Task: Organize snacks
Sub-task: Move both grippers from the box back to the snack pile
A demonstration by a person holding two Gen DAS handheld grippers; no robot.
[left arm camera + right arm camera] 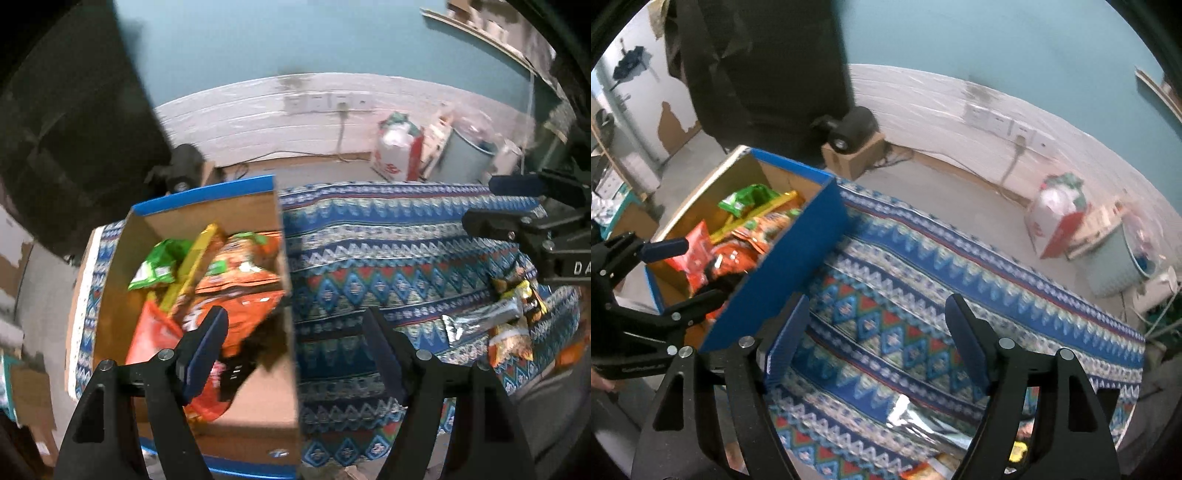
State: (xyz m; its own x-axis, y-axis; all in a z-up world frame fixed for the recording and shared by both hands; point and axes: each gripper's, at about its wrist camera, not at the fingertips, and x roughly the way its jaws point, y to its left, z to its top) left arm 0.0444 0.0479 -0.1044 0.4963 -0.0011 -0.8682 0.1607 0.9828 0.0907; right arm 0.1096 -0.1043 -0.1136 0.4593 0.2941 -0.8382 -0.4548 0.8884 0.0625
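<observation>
A cardboard box (207, 203) with a blue outside stands at the left end of a patterned tablecloth (388, 251). Orange, green and yellow snack packets (229, 280) lie inside it. My left gripper (295, 332) hangs open above the box's right wall, with nothing between its fingers. My right gripper (879, 325) is open over bare cloth just right of the box (783, 266). A silver wrapper (916, 417) lies on the cloth below its fingers. Loose snacks (517, 314) sit in a pile at the cloth's right end, under the right gripper (491, 203). The left gripper (683, 273) shows over the box.
On the floor behind the table stand a red and white bag (397, 151) and a grey bin (469, 155). A black device sits on a small carton (849, 155) by the wall. A dark garment (757, 66) hangs behind the box. The table's far edge runs along the cloth.
</observation>
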